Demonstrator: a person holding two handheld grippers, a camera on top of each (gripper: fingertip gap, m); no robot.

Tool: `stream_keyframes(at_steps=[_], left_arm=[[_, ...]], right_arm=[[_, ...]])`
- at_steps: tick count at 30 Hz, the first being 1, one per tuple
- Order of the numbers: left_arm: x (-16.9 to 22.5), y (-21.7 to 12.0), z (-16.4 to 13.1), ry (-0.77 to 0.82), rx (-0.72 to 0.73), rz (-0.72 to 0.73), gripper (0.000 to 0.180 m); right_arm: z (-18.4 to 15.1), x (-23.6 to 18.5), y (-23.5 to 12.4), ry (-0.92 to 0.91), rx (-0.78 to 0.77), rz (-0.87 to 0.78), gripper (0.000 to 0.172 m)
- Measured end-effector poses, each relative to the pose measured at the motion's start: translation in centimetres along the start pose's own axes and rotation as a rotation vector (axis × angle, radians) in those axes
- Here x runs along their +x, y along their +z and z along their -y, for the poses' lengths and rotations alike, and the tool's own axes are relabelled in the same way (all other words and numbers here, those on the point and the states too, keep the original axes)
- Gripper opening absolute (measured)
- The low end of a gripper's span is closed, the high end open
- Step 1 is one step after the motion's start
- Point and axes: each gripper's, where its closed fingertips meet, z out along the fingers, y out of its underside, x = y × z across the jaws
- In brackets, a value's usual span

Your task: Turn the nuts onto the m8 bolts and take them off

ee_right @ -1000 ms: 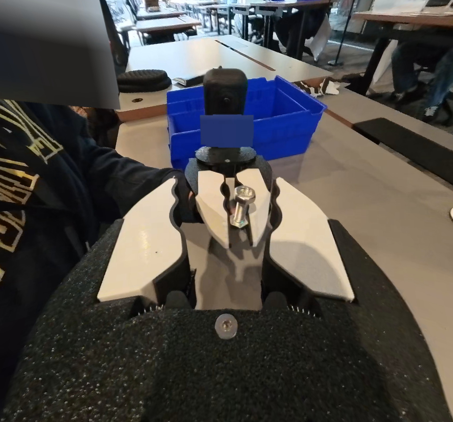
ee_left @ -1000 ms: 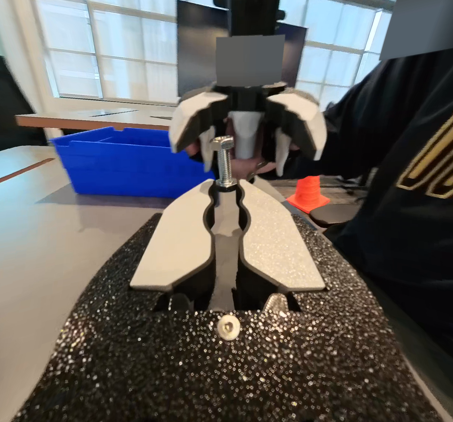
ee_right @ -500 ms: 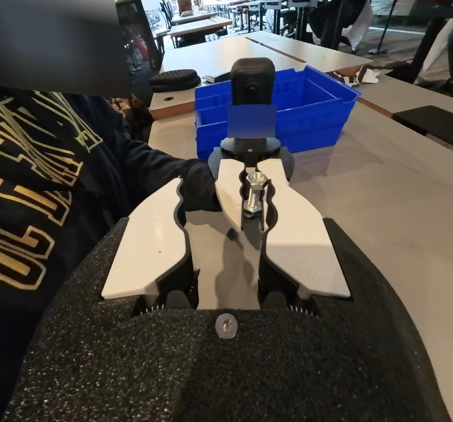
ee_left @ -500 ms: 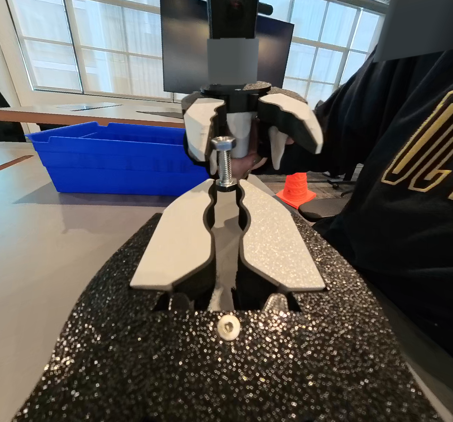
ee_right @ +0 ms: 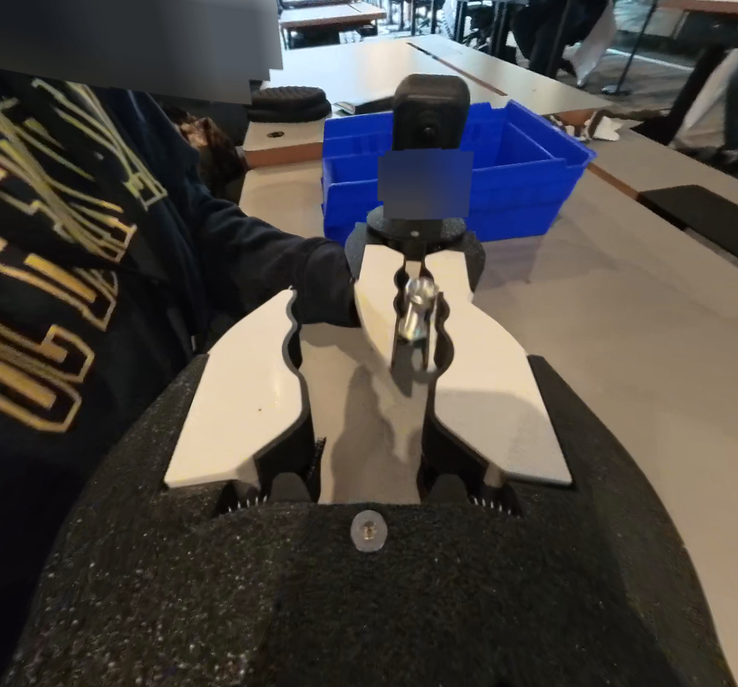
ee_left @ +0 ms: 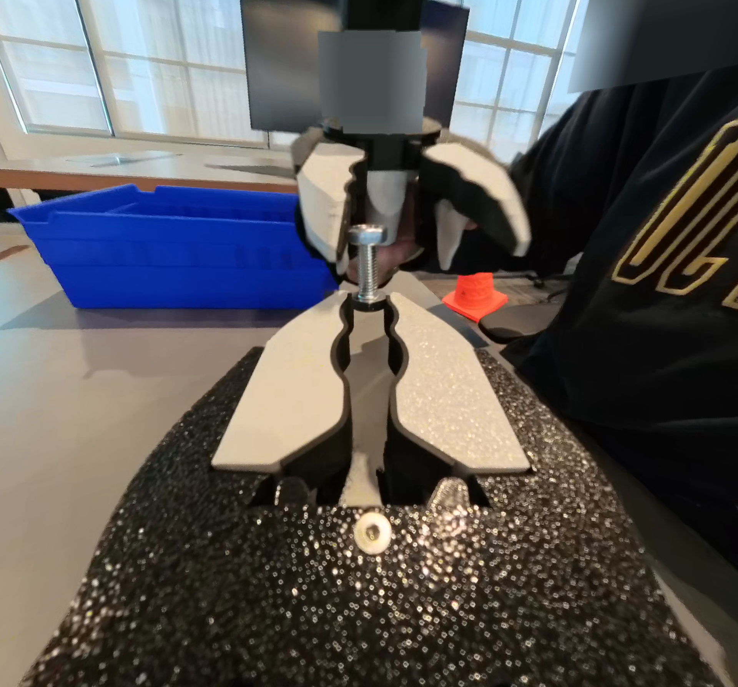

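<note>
A blue plastic bin (ee_left: 167, 244) sits on the grey table (ee_left: 100, 368). Right of the bin, off the table's edge, lies an orange cone (ee_left: 475, 294); behind the bin stands a dark monitor (ee_left: 287, 53).

Grey table (ee_left: 100, 368), frame's lower left: blue bin (ee_left: 167, 248) standing on it, left of centre.

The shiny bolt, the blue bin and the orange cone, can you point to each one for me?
bolt (ee_left: 368, 264): left wrist view, on the threaded shaft standing up from the fingertips.
blue bin (ee_left: 167, 260): left wrist view, on its front wall.
orange cone (ee_left: 475, 294): left wrist view, on its ribbed side.
</note>
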Motion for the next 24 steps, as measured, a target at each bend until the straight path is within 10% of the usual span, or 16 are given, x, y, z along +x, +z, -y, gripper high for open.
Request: stream_keyframes(at_steps=[24], left_arm=[[0.7,0.8,-0.8,-0.05,-0.028,-0.065,0.014]], right_arm=[[0.5,0.8,0.2,0.047,0.12,-0.04,0.07]])
